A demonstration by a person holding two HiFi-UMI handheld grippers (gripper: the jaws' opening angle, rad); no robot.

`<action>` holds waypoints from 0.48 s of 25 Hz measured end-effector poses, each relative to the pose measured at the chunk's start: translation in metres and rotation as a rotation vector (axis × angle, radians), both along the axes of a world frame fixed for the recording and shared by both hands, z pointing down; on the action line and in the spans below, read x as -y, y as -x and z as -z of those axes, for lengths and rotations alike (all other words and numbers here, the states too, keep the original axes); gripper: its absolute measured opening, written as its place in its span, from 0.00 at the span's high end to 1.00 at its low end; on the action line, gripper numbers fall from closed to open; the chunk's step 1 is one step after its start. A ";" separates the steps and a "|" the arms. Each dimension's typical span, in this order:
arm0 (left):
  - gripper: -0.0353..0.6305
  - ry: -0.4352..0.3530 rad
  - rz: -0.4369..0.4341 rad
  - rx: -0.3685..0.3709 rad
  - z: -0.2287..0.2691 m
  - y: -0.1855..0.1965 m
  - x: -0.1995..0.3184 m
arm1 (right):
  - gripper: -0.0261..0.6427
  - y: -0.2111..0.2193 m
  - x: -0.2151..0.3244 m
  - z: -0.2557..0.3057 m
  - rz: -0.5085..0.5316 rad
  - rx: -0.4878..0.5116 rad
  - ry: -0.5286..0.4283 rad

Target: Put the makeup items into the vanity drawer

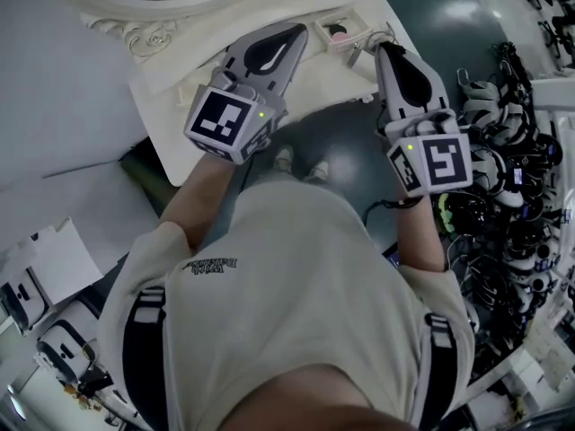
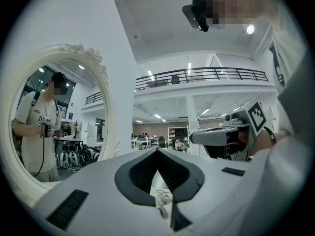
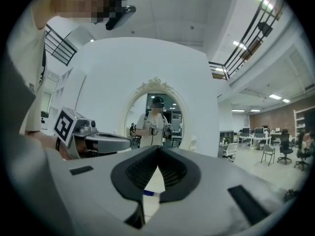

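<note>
Left hand-held gripper (image 1: 299,30) and right hand-held gripper (image 1: 384,48) (both empty): jaws together, near vanity (image 1: 166,110).

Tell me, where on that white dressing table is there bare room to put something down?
The vanity top is bare between the mirror's carved frame and the left gripper, with a smaller patch between it and the right gripper, beside the small compartment. The floor on the right is crowded with piled gear.

Railed mezzanine (image 2: 206,75) overlooks white wall (image 2: 123,82), office chairs (image 3: 285,151).
</note>
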State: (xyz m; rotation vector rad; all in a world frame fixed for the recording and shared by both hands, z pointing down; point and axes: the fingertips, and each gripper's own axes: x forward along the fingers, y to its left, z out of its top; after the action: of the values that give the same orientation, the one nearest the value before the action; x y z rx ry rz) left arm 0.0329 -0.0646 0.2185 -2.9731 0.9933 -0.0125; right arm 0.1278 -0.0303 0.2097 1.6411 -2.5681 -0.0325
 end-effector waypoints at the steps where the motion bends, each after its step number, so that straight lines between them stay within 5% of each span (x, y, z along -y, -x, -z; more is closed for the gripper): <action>1: 0.93 0.011 0.001 -0.006 -0.002 0.002 -0.005 | 0.96 0.001 -0.005 0.001 0.005 0.015 0.002; 12: 0.93 0.063 -0.015 0.053 -0.035 0.009 -0.047 | 0.96 0.020 -0.046 -0.022 0.043 0.070 0.064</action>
State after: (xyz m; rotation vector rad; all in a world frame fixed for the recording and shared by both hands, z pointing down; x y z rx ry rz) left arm 0.0235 -0.0176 0.2537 -3.0194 0.9825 -0.1239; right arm 0.1081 0.0154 0.2315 1.5917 -2.6259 0.1050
